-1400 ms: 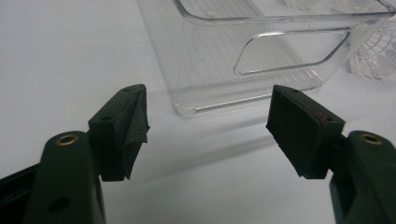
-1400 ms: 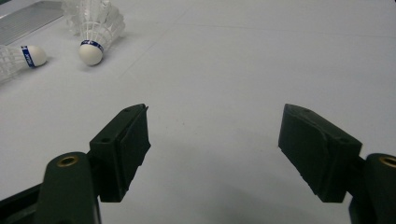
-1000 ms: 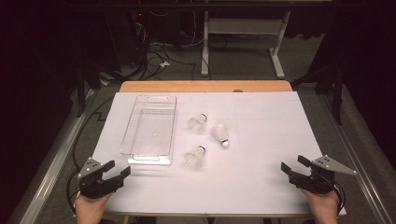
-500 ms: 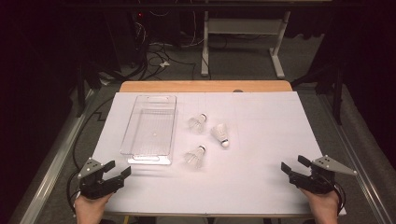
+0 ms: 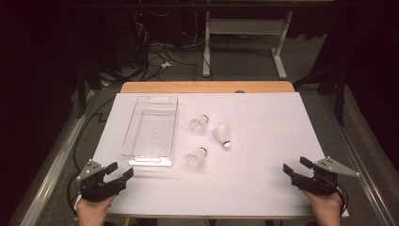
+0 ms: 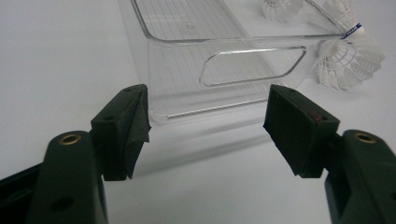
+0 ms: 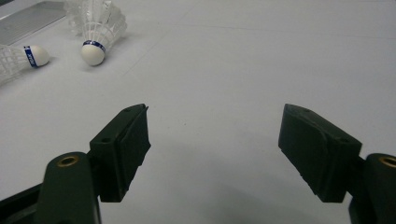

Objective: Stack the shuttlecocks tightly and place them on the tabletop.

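Nothing has moved since a second ago: both hands rest at the near table edge. Left gripper (image 5: 121, 173) and right gripper (image 5: 292, 167) gape wide, holding nothing. Just beyond the left one lies the clear tray (image 5: 134, 153), empty. Right of it, three shuttlecocks (image 5: 196, 158) lie loose on the table (image 5: 263, 141). Work looks unstarted; likely they go in the tray.

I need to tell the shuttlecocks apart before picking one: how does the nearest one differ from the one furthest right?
The nearest shuttlecock lies closest to the clear tray, cork pointing away from the person and to the right. The rightmost shuttlecock lies further from the tray, cork pointing toward the person. Both are white, lie on their sides on the table, untouched.
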Demonstrator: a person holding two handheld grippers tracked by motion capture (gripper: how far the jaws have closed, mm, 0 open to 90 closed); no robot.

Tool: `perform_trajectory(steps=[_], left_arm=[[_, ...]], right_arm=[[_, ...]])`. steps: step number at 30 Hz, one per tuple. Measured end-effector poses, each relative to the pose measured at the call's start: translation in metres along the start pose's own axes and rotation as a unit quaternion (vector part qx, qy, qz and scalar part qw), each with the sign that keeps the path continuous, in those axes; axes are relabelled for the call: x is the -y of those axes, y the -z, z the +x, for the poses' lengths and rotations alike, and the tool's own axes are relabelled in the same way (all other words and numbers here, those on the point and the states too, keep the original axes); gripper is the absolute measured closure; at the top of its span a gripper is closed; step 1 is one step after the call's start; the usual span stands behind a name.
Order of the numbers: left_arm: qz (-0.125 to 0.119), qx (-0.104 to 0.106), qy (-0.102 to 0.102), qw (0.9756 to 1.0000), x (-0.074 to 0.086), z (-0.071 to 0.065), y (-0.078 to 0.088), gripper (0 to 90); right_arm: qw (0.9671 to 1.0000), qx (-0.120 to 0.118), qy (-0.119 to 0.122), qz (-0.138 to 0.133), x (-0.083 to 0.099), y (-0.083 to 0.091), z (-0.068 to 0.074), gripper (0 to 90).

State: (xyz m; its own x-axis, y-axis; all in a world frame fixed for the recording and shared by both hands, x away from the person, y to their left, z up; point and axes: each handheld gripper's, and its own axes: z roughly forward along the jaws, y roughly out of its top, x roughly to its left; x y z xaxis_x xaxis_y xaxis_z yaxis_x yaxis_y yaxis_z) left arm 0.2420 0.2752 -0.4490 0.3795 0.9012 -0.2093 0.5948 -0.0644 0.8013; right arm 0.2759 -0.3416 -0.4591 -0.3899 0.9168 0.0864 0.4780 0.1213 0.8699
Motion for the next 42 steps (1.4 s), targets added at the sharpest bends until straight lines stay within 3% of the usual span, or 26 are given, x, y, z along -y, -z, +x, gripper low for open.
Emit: perform_trajectory(steps=[12,18,26,42], left_arm=[[0.008,0.018,-0.014,0.9997,-0.005,-0.014,-0.002,34.8],[0.0,0.037,-0.008,0.9993,-0.009,-0.018,-0.004,34.4],[0.004,0.04,-0.027,0.9988,-0.013,-0.028,-0.009,36.3],[0.013,0.056,-0.038,0.9976,-0.018,-0.043,-0.018,39.9]], right_arm=[[1.0,-0.001,0.001,0.0,0.0,0.0,0.0,24.9],[1.0,-0.001,0.0,0.001,0.0,0.0,0.0,24.9],[1.0,-0.001,0.001,0.001,0.0,0.0,0.001,25.0],[1.0,-0.003,0.002,0.002,0.0,0.0,0.001,25.0]])
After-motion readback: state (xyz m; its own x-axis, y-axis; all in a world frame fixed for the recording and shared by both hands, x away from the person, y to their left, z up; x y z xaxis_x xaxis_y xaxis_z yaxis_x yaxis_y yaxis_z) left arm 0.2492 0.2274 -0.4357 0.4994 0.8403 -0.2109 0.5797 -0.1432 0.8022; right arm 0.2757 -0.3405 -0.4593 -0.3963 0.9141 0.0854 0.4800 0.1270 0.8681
